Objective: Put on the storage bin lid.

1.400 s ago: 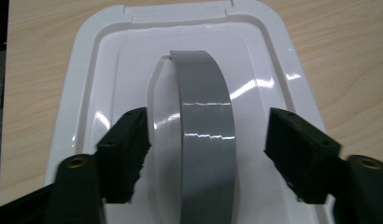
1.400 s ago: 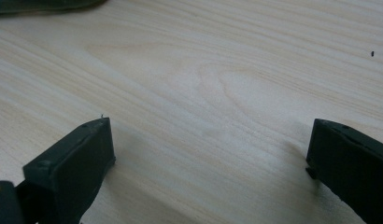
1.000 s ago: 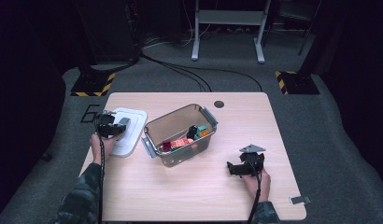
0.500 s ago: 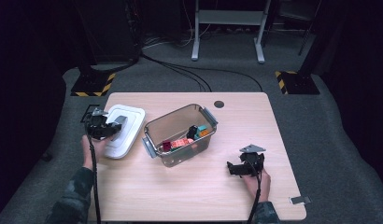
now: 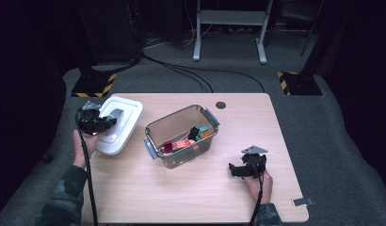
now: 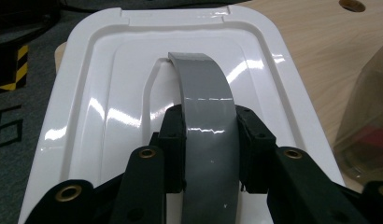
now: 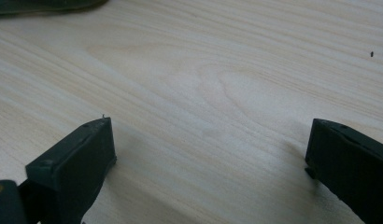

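Note:
A white box lid (image 5: pixel 119 126) with a grey handle (image 5: pixel 115 114) hangs tilted over the table's left edge. My left gripper (image 5: pixel 106 122) is shut on that handle. In the left gripper view both black jaws press on the sides of the grey handle (image 6: pixel 208 121), with the white lid (image 6: pixel 101 102) spread behind it. A clear plastic box (image 5: pixel 181 136) stands in the middle of the table and holds several coloured bricks (image 5: pixel 188 139). My right gripper (image 5: pixel 234 170) rests low near the table's front right, open, with bare wood (image 7: pixel 208 107) between its jaws.
The wooden table (image 5: pixel 148 188) has a round cable hole (image 5: pixel 221 105) at its far edge. A small grey clip (image 5: pixel 303 202) lies at the front right corner. Cables and black-and-yellow striped bases (image 5: pixel 93 87) sit on the dark floor behind.
My left gripper has lifted the lid off the table and carried it up and to the left. The right gripper has stayed where it was.

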